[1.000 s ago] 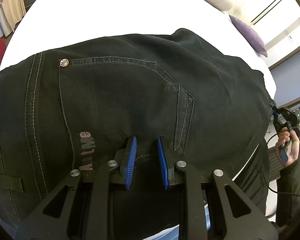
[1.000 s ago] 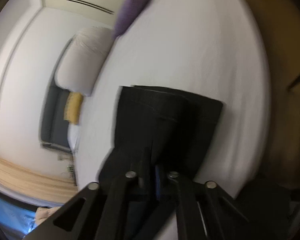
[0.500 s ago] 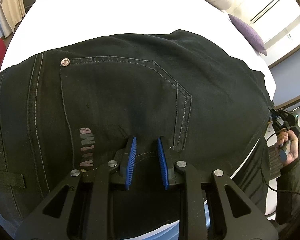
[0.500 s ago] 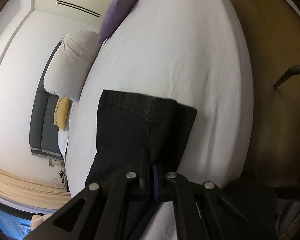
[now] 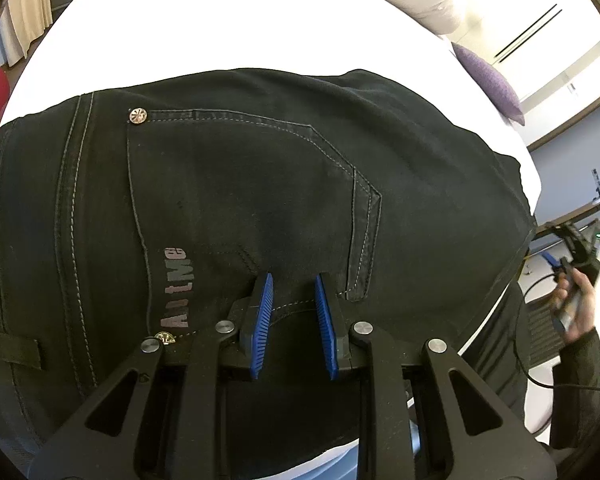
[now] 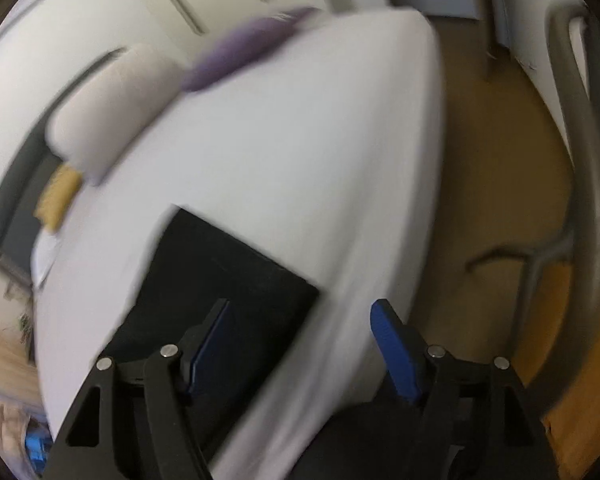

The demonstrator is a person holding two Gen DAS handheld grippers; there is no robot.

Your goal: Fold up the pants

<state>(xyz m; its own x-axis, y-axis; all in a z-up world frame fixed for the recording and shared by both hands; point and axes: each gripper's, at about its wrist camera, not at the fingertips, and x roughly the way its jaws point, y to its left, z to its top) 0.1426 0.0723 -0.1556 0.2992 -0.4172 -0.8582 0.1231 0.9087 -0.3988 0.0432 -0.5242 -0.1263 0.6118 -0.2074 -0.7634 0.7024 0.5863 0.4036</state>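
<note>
Left claw [image 5: 293, 322] sits narrowed on a raised tuck of the black denim pants [image 5: 236, 208], its blue ribbed pads [image 5: 261, 320] pinching the cloth just below the stitched back pocket [image 5: 256, 188]; this likely pins the seat end in place so the fold does not creep while the other hand works. Ahead of that claw the pants spread flat across the white-sheeted bed [image 5: 204, 28], waistband off to its left and the legs running away to its right. Right claw [image 6: 300, 344], blurred with motion, has its jaws opening with nothing between them: the folded hem end of the pants [image 6: 228, 272] lies on the bed just ahead and to its left, apart from both pads, so the leg end appears to have been set down on purpose. Half a second earlier that claw was shut tight on the hem edge; since then it has let go, lifted and rolled, bringing the tan floor [image 6: 496, 208] and a grey metal chair frame [image 6: 580, 184] into view on its right. The left claw's grip and the pants beneath it look unchanged.
</note>
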